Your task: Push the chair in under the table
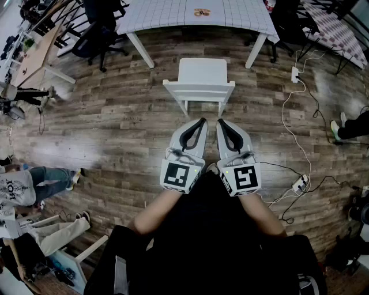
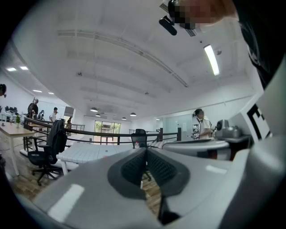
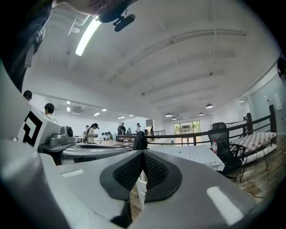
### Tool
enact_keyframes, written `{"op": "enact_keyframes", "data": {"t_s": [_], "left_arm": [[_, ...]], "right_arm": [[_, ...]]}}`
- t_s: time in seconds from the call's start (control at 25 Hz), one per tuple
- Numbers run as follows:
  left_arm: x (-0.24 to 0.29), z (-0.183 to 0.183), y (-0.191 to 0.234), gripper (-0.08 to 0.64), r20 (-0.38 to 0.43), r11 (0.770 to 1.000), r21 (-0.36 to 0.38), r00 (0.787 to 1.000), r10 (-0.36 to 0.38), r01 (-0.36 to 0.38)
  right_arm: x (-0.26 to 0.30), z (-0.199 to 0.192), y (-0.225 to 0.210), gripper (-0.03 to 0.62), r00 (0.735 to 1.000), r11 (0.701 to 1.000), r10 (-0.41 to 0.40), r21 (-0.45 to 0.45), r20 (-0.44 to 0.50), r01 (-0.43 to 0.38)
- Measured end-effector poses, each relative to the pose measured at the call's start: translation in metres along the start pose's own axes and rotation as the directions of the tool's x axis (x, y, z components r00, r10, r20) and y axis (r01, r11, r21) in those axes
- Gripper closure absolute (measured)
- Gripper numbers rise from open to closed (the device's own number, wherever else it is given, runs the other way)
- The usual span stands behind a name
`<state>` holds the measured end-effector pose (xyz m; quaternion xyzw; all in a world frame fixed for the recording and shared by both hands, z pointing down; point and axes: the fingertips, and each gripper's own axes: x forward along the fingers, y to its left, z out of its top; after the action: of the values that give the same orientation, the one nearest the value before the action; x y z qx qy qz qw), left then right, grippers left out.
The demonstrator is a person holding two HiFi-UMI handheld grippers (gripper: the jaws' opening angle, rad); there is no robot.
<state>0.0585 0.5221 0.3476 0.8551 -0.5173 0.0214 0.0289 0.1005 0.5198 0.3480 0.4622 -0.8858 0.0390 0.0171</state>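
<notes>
The chair [image 1: 199, 80] stands on the wood floor short of the table [image 1: 173, 14], not yet under it. Its seat faces the table and its backrest is turned toward the person. It lines up roughly with the gap between the two near table legs [image 1: 142, 50].

The left gripper [image 1: 201, 121] and right gripper [image 1: 219, 122] are held level, side by side, just behind the backrest and not touching it. Both pairs of jaws are pressed together with nothing between them.

It looks like a plain, stiff white chair, probably light enough to slide on this floor, though the legs may catch on the plank seams. I'd judge the top rail of the backrest the place to push, with one closed gripper near each end so the chair doesn't swivel. A push set too high could tip it forward, not slide it.

There is open floor straight ahead, and the gap between the table legs looks wider than the chair, though an angled push could knock a leg. Office chairs [image 1: 95, 34] crowd the left end of the table. Cables and a power strip [image 1: 295, 75] lie on the floor to the right, clear of the straight path.
</notes>
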Motion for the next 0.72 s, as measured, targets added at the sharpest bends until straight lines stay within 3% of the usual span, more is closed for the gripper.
{"op": "enact_keyframes", "data": {"t_s": [0.32,0.72], "left_arm": [[0.006,-0.008,0.006,0.551,0.0,1.0,0.011,1.0,0.029,-0.029],[0.019,-0.047,0.05,0.551,-0.088,0.997,-0.022,0.993,0.075,-0.077]], "right_arm": [[-0.009,-0.001,-0.02,0.595,1.0,0.996,0.0,0.086,0.03,-0.003],[0.018,-0.022,-0.045,0.595,0.999,0.994,-0.026,0.101,-0.032,0.029]]}}
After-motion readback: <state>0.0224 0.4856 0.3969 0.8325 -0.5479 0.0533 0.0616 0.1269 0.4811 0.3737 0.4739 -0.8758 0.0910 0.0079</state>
